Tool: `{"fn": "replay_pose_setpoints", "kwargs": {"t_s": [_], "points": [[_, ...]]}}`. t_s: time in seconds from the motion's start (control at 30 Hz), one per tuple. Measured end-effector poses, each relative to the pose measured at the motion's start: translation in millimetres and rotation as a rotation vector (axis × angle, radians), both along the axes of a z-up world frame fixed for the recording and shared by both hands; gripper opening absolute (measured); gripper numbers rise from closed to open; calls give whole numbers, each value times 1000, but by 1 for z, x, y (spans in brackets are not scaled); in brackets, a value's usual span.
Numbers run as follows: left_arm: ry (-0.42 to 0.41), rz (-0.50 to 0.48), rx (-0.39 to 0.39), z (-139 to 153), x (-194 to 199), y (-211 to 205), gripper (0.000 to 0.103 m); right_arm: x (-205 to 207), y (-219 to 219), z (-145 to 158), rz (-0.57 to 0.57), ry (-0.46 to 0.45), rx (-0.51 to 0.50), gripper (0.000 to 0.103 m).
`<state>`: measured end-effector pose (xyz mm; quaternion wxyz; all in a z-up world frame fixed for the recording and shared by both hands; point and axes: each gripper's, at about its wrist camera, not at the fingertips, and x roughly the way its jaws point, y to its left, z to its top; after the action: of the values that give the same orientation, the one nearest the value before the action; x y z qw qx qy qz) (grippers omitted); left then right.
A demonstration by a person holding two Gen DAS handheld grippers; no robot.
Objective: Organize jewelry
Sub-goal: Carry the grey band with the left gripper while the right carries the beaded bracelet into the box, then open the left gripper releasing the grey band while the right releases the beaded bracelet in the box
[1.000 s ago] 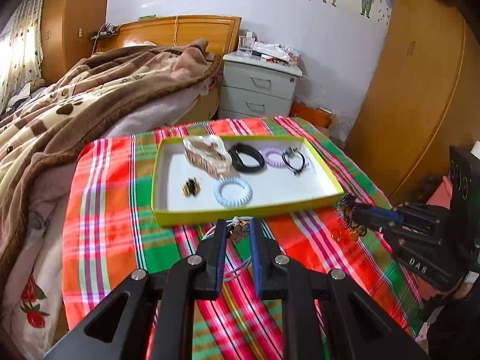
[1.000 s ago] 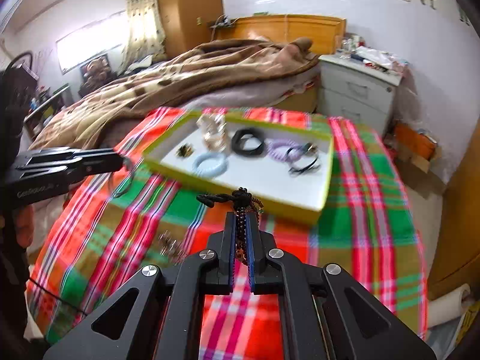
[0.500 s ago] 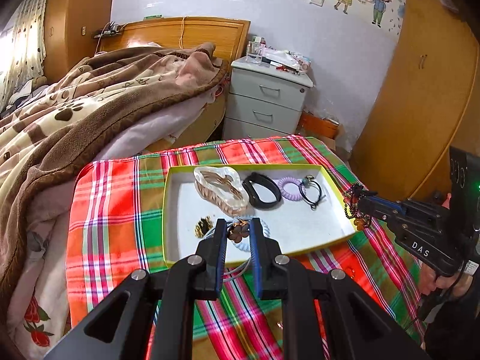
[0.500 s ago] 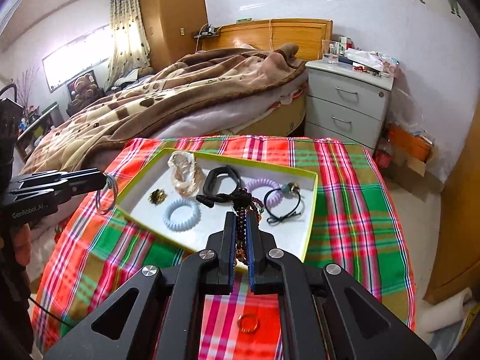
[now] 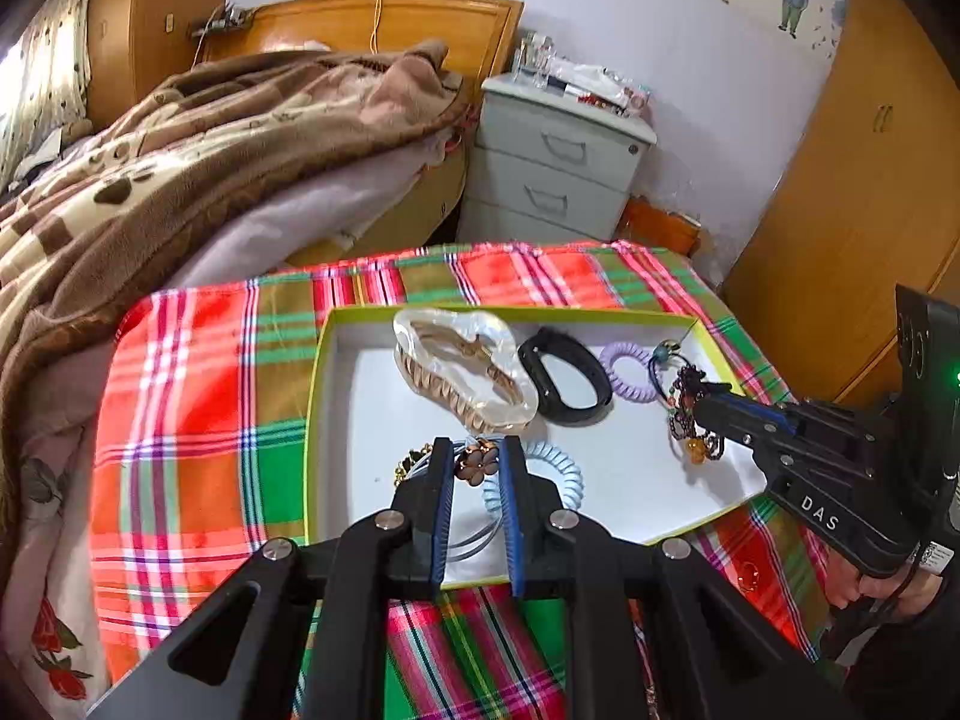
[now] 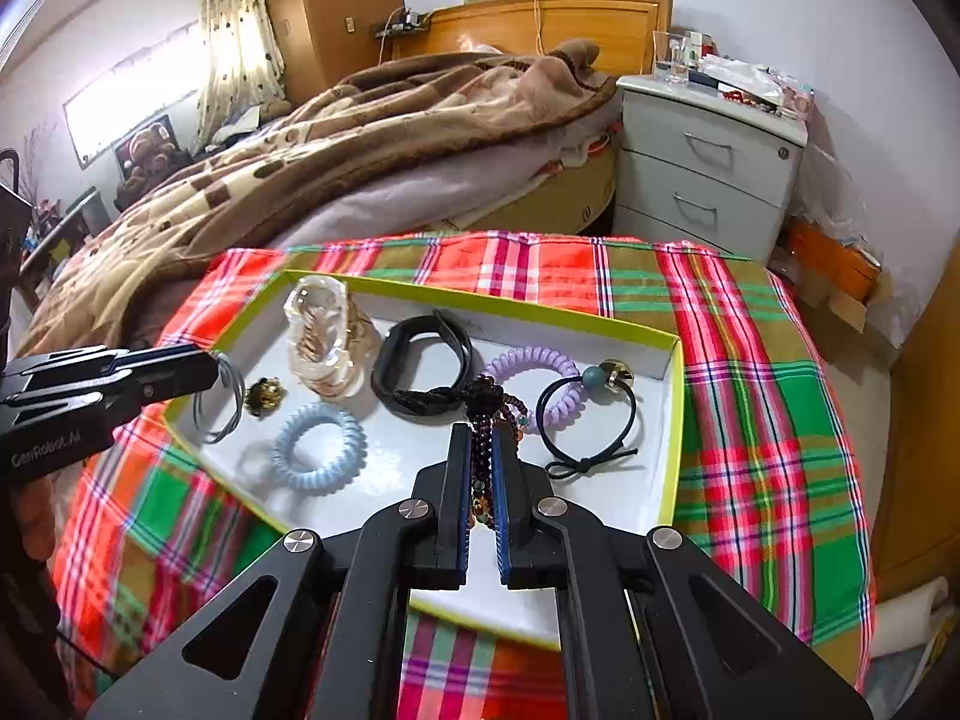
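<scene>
A yellow-rimmed white tray (image 5: 636,318) (image 6: 675,420) lies on the plaid cloth. In it lie a clear hair claw (image 5: 465,369) (image 6: 321,339), a black band (image 5: 567,375) (image 6: 420,354), a purple coil tie (image 5: 630,369) (image 6: 537,372), a blue coil tie (image 5: 555,474) (image 6: 318,444), a black elastic (image 6: 591,420) and a gold piece (image 6: 264,393). My left gripper (image 5: 474,456) (image 6: 207,369) is shut on a wire bangle with a flower charm (image 5: 477,462) (image 6: 225,399), above the tray's near left. My right gripper (image 6: 480,438) (image 5: 699,402) is shut on a dark beaded bracelet (image 6: 489,414) (image 5: 690,420), above the tray's right part.
A gold ring (image 5: 747,579) lies on the cloth (image 5: 198,420) near the tray's front right corner. A bed with a brown blanket (image 5: 210,150) is behind left. A grey nightstand (image 5: 552,174) stands behind. A wooden wardrobe (image 5: 840,228) is at the right.
Both grippers have risen and moved forward over the tray, each still holding its piece. The beaded bracelet now hangs above the tray's right side; the bangle is over its near left.
</scene>
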<state>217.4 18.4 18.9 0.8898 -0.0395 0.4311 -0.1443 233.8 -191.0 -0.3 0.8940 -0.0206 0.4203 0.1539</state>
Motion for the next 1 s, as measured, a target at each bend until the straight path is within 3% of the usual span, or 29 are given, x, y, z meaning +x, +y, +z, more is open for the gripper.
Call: {"fn": "replay_pose_setpoints", "kwargs": {"t_s": [0.37,0.8,1.0], "points": [[72,0,16,-30,12,-3,16,11,15,-18,36,37,-34,6],[98,10,30,-40,14,-4,16,13,24,-25,65,48,-60,7],[106,17,30,-41,16,-5,24,12,23,-23,50,38,-61,9]]}}
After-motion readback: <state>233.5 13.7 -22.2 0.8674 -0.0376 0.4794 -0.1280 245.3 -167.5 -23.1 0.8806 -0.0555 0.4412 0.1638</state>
